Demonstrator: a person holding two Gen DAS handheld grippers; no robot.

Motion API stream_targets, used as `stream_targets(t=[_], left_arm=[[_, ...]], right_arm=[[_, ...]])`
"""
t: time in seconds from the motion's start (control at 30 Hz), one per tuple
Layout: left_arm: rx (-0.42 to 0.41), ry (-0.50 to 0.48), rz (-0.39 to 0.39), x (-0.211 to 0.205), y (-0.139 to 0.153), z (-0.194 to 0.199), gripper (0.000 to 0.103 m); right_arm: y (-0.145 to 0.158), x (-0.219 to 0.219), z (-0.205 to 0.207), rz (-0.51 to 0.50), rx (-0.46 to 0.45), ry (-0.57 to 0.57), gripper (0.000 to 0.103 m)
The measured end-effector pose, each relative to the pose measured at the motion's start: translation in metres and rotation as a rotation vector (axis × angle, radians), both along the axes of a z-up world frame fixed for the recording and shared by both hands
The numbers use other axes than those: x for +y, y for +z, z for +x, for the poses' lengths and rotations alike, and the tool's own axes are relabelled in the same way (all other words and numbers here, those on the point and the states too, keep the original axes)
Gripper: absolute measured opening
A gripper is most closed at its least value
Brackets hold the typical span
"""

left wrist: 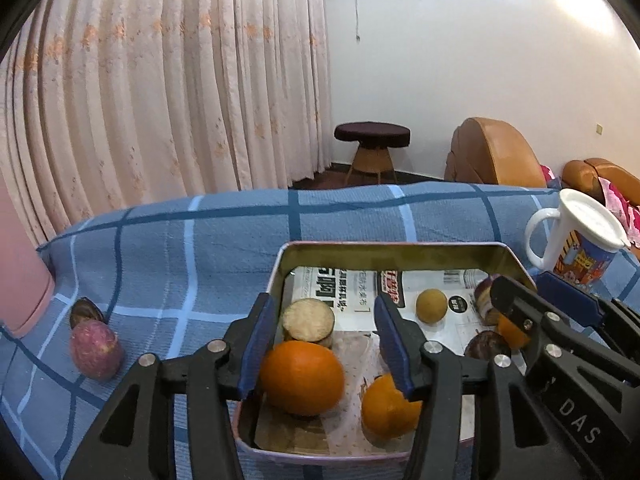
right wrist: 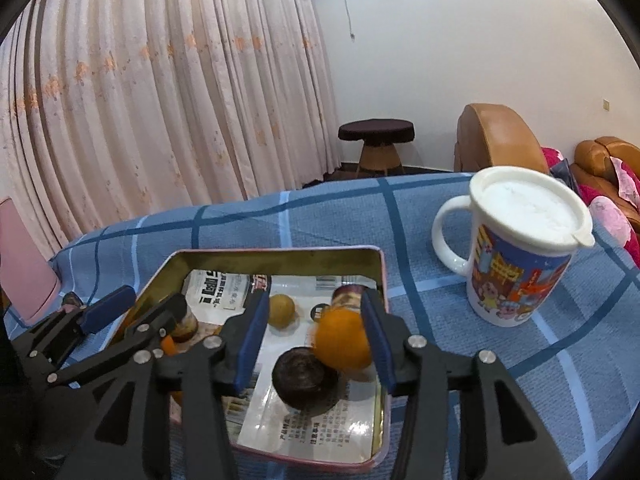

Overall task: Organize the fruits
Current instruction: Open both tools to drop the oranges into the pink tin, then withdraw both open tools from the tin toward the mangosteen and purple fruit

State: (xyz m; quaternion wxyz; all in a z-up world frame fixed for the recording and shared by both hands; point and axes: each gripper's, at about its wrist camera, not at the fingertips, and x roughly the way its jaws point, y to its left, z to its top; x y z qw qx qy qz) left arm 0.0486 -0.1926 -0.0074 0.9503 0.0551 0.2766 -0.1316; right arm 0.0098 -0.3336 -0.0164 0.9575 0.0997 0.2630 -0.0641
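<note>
L wrist: my left gripper (left wrist: 326,344) is open over the tin (left wrist: 394,249), big orange (left wrist: 302,376) sitting loose between the fingers. R wrist: right gripper (right wrist: 312,346) is open too, blurred orange (right wrist: 342,338) dropping in; I'd lift straight up, clear of the rim.

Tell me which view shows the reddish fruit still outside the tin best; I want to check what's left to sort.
The left wrist view: the reddish fruit sits in plain sight on the blue checked cloth, left of the tin, a dark fruit half behind it. In the right wrist view, the left claw hides that spot.
</note>
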Motion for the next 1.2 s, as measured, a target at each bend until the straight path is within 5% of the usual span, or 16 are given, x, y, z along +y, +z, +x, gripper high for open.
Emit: stream_targets(t=[0.13, 0.2, 0.27, 0.53, 1.2], left_arm=[[-0.036, 0.019, -0.044, 0.012, 0.008, -0.005, 0.063], [-0.046, 0.036, -0.066, 0.017, 0.011, -0.006, 0.079], [-0.069, 0.035, -0.083, 0.023, 0.014, -0.010, 0.085], [-0.143, 0.045, -0.025, 0.032, 0.016, -0.027, 0.085], [-0.159, 0.122, -0.016, 0.071, 0.012, -0.040, 0.085]], right_arm=[[0.009, 0.002, -0.011, -0.026, -0.067, -0.035, 0.074], [0.014, -0.001, -0.018, -0.024, -0.114, -0.067, 0.085], [0.017, -0.005, -0.025, -0.002, -0.157, -0.085, 0.098], [0.021, 0.005, -0.031, -0.069, -0.206, -0.116, 0.098], [0.024, 0.017, -0.053, -0.106, -0.246, -0.201, 0.098]])
